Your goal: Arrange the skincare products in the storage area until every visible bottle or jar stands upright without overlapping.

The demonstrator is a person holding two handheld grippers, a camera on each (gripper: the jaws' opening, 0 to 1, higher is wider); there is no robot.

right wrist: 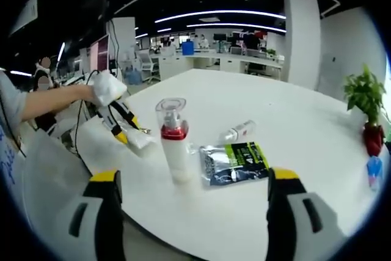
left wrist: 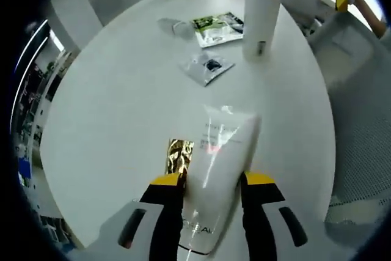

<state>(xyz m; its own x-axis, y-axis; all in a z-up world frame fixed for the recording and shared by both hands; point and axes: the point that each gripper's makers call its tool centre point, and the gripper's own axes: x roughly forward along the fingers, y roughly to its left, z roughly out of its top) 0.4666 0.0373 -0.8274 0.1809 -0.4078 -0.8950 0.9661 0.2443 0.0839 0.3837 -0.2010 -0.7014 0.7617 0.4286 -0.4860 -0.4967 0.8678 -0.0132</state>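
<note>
The round white surface (left wrist: 122, 90) carries a pump bottle (right wrist: 173, 142) already standing upright, with sachets (right wrist: 234, 162) and a small bottle (right wrist: 238, 131) lying beside it. The left tongs (left wrist: 212, 183) clamp a white tube (left wrist: 217, 157), apparently mid-placement; next it needs standing upright on clear space. The right tongs (right wrist: 192, 184) gape wide, holding nothing.

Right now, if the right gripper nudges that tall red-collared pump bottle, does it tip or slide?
Probably tips: the pump bottle is tall and narrow with a small base, standing upright on the smooth white table. A low push may slide it instead. Its round body would likely roll once down.
</note>
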